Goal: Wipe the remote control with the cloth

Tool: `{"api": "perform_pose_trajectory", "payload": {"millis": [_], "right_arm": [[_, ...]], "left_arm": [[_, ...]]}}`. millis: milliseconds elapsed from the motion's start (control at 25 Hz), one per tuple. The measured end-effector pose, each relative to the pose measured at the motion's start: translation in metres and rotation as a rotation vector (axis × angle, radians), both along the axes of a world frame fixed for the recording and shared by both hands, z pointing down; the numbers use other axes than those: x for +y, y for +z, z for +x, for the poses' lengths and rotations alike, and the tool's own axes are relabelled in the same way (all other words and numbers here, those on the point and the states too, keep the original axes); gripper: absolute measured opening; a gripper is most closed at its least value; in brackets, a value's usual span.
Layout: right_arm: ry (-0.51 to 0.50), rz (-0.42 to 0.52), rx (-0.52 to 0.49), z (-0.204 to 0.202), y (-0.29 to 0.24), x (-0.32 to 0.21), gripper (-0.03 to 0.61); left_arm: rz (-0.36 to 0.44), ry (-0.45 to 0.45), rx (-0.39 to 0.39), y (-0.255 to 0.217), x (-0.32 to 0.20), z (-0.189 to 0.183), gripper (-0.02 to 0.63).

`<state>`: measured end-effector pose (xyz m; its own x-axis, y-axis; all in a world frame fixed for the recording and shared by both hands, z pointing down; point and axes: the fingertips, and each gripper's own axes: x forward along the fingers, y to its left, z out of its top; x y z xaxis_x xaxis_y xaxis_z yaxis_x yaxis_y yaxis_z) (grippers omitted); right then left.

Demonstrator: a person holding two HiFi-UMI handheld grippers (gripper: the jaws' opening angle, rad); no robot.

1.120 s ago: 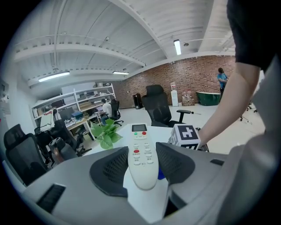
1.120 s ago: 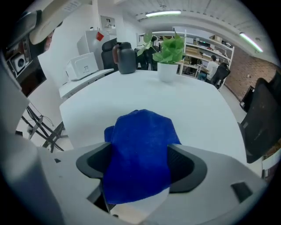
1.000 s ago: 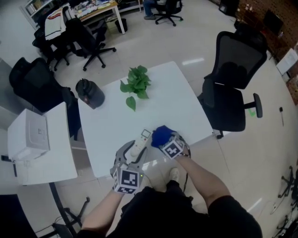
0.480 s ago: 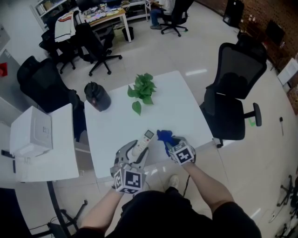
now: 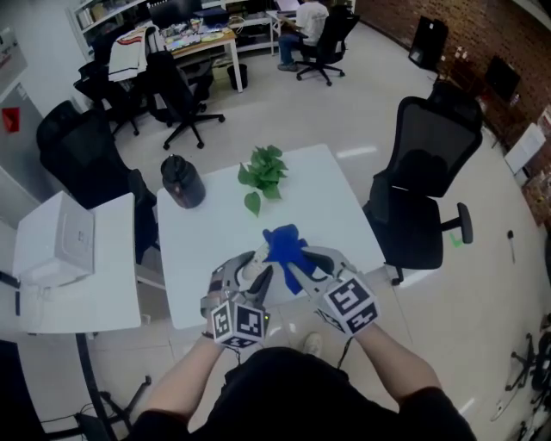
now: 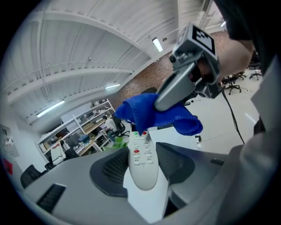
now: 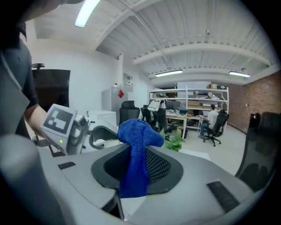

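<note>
The remote control (image 6: pixel 142 163), pinched in my left gripper (image 5: pixel 255 276) at lower centre, was presented so my right gripper (image 7: pixel 138 168), clamped on the cloth (image 5: pixel 281 245), could wipe it.

Office w/ black swivel chairs (image 5: pixel 422 185), cluttered desks (image 5: pixel 202 39), shelving (image 7: pixel 193 94), seated person (image 5: pixel 308 21), brick wall (image 5: pixel 469 30).

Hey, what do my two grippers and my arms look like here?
Both the left gripper and right gripper are grey plastic with curved jaws lined by black mesh-textured pads. Each carries a white cube with black square markers. A black cable trails from the right one. The person wears dark short sleeves.
</note>
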<state>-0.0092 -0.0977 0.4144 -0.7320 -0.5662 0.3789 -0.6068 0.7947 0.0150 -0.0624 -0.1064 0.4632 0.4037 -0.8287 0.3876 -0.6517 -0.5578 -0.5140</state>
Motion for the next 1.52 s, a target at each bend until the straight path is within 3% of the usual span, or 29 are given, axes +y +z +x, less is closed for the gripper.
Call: {"api": "perform_pose_trajectory", "payload": {"millis": [200,440,680,960,1120,1280,1520], "right_arm": [[-0.161,0.026,0.127,-0.047,-0.002,0.033,0.098],[-0.154,0.042,0.217,-0.045,0.002,0.038,0.098],[-0.077,0.053,0.222,-0.017,-0.002,0.023,0.098],[0.027,0.060,0.163,0.021,-0.019,-0.002,0.098],[-0.063,0.079,0.112,-0.003,-0.039,0.022,0.098],[-0.180,0.062,0.163,-0.041,-0.025,0.051,0.098],[-0.133,0.075,0.221,-0.031,-0.014,0.042,0.098]], "left_arm": [[0.068,0.046,-0.070,-0.010,0.007,0.014,0.206],[0.185,0.108,-0.168,-0.021,0.022,0.019,0.204],[0.217,0.137,-0.157,-0.023,0.034,0.022,0.204],[0.197,0.134,-0.135,-0.020,0.036,0.019,0.204],[0.182,0.120,-0.119,-0.021,0.030,0.017,0.204],[0.200,0.131,-0.120,-0.028,0.029,0.020,0.204],[0.256,0.177,-0.149,-0.034,0.040,0.026,0.204]]}}
